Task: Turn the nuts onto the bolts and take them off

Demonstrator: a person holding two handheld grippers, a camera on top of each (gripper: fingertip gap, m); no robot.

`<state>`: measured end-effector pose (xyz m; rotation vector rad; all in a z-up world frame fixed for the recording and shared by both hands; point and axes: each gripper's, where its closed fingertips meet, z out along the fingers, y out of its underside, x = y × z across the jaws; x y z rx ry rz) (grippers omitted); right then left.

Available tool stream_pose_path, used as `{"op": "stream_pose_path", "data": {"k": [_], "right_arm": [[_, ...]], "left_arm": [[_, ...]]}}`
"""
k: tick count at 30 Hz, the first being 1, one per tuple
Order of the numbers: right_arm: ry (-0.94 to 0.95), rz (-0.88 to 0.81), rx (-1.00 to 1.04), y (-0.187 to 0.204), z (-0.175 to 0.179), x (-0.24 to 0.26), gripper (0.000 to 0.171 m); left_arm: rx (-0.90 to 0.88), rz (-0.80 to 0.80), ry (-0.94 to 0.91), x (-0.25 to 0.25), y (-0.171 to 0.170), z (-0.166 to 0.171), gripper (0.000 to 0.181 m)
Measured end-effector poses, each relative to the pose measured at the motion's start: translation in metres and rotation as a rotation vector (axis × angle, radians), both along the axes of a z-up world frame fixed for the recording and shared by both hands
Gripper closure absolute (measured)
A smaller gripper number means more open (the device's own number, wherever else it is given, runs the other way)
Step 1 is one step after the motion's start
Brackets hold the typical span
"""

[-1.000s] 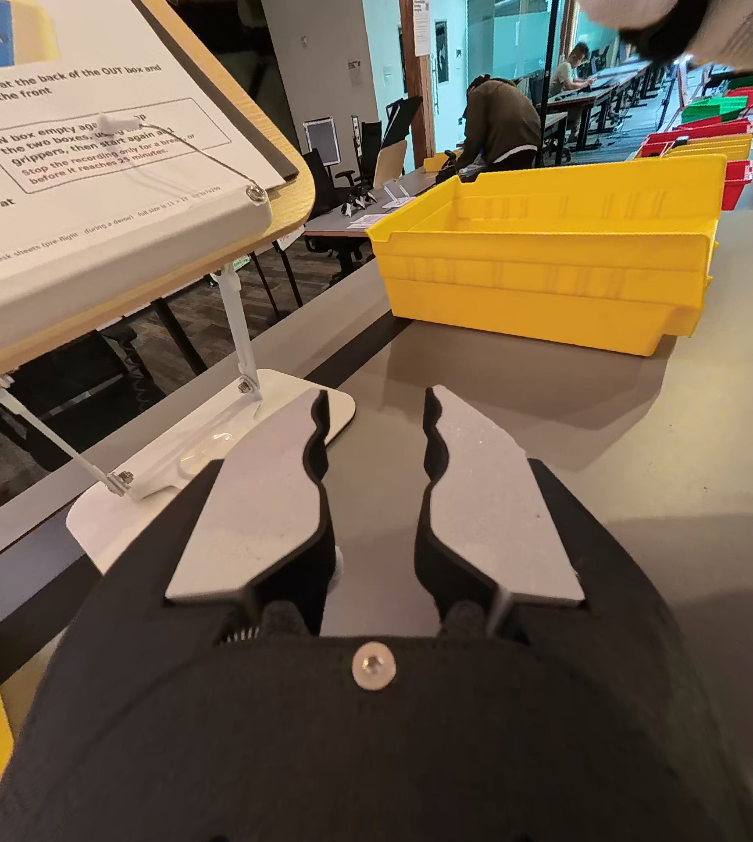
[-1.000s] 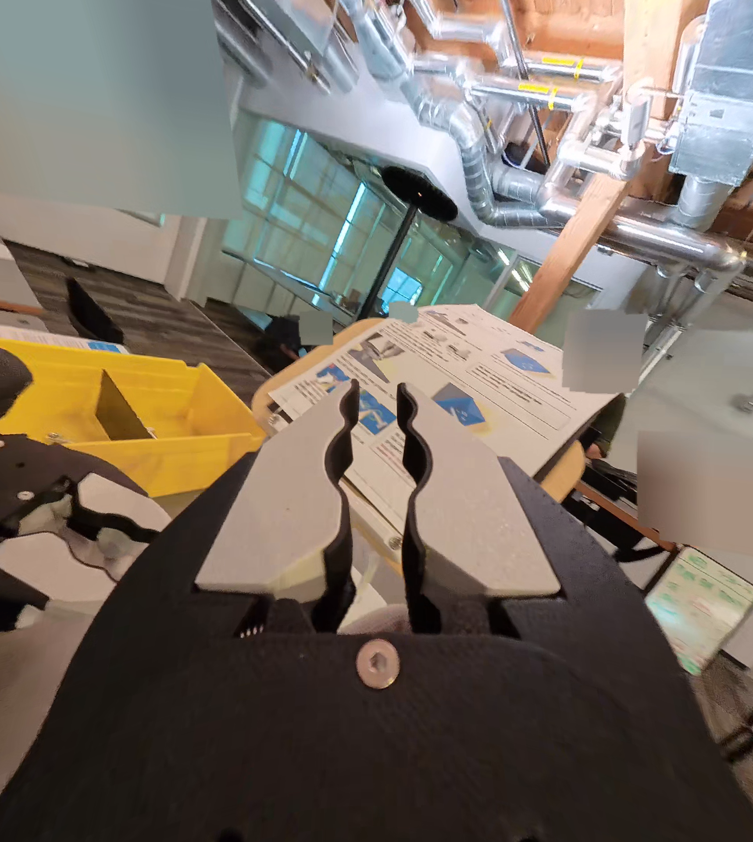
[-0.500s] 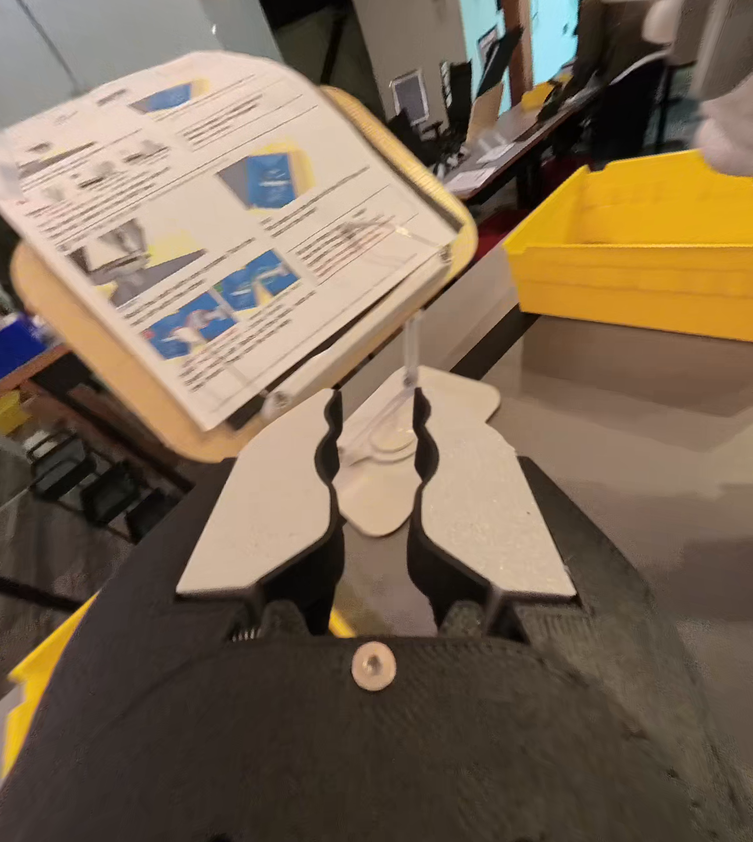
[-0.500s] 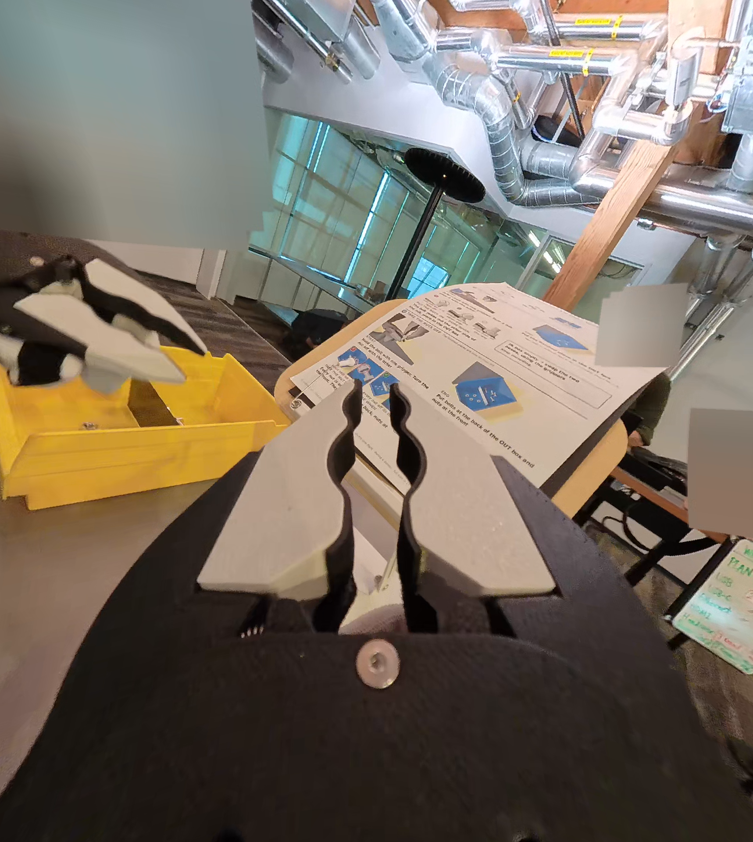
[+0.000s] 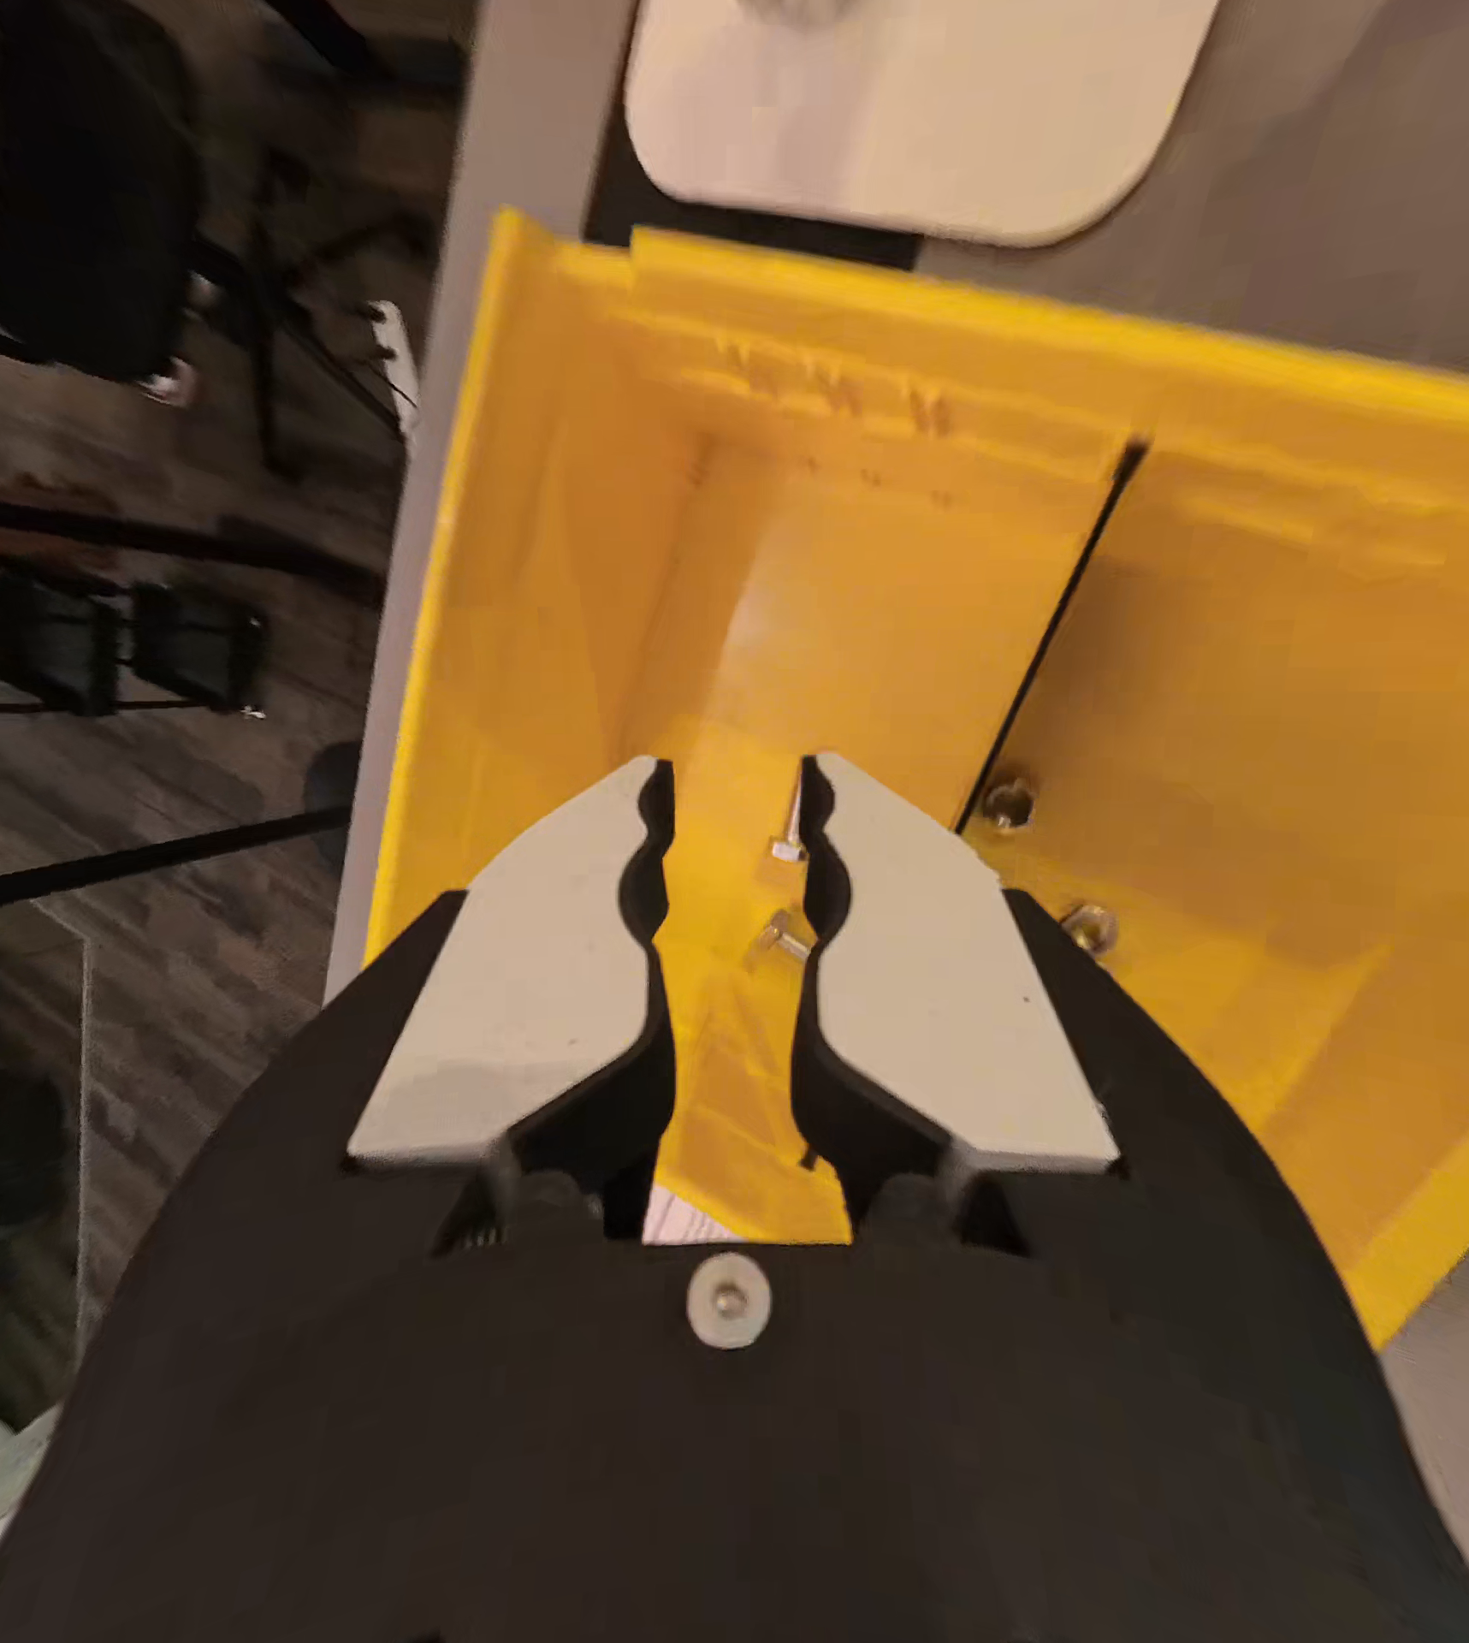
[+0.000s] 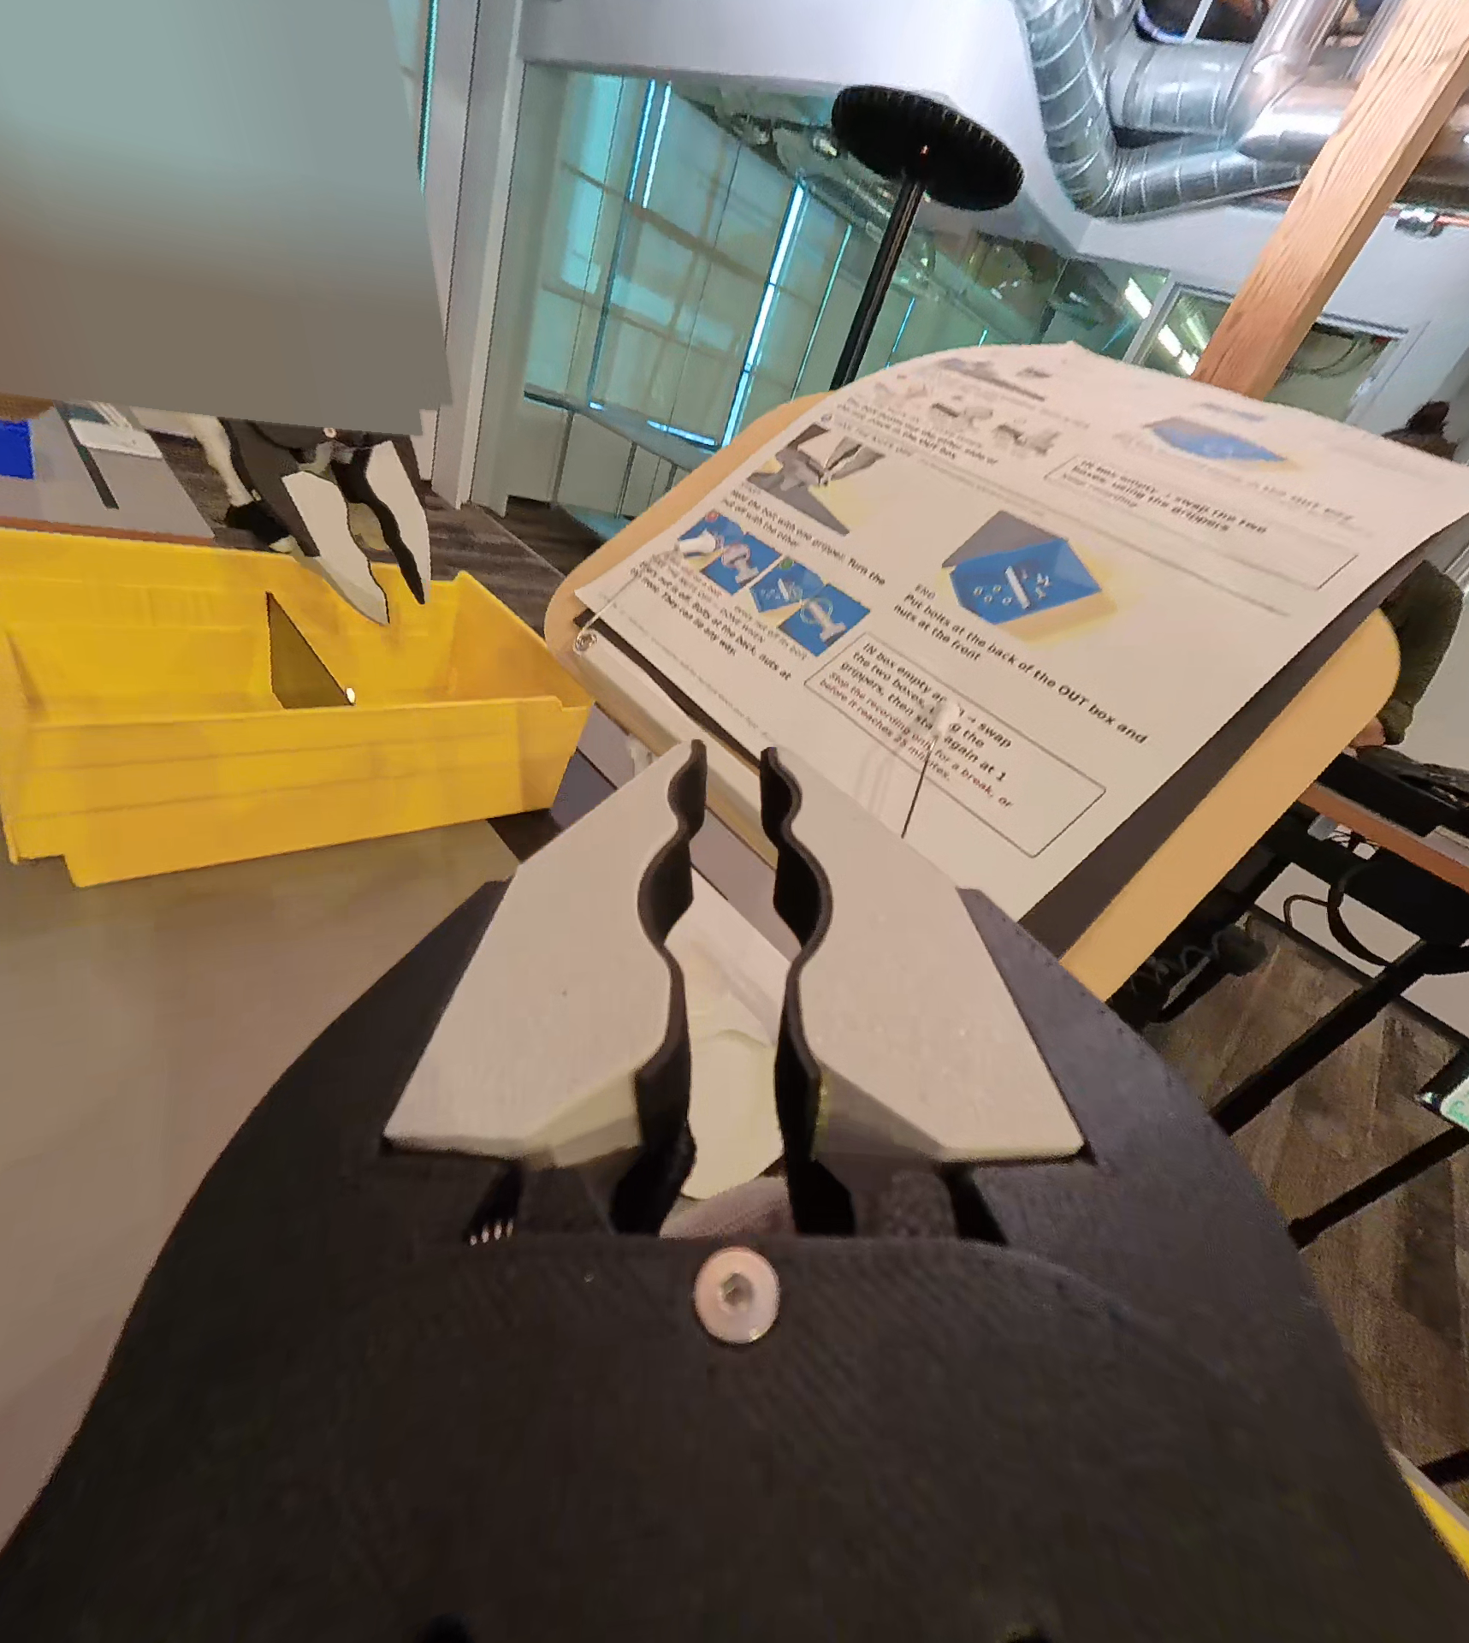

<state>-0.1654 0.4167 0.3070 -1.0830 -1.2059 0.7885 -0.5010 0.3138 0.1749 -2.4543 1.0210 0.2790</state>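
Observation:
My left gripper is open and empty, pointing down into a yellow bin. Two small silver bolts lie on the bin floor just under and beside its right finger. A black divider splits the bin; two brass-coloured nuts lie on its far side. In the right wrist view the left gripper hangs over the same bin. My right gripper is open by a narrow gap and empty, held above the grey table, away from the bin.
An instruction sheet on a tilted wooden board stands just beyond my right gripper; its white base plate lies next to the bin. The table edge runs along the bin's left side. A yellow edge shows at lower right. There is about 40 cm between the tips of the two grippers.
My left gripper has swung from facing the instruction stand to pointing down into the yellow bin over the bolts. My right gripper has tilted down slightly and stays empty.

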Motion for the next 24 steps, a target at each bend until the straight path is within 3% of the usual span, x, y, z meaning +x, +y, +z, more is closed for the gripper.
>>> {"op": "stream_pose_path", "data": {"k": [9, 18, 24], "right_arm": [[-0.038, 0.001, -0.021, 0.005, -0.017, -0.004, 0.16], [-0.029, 0.0, -0.01, 0.004, -0.013, 0.001, 0.16], [-0.01, -0.004, 0.002, 0.003, -0.004, 0.007, 0.161]], "left_arm": [[-0.389, -0.071, 0.039, -0.029, -0.008, -0.068, 0.156], [-0.584, -0.134, 0.089, -0.025, -0.015, -0.105, 0.162], [-0.563, -0.131, 0.115, -0.023, -0.012, -0.106, 0.171]]}}
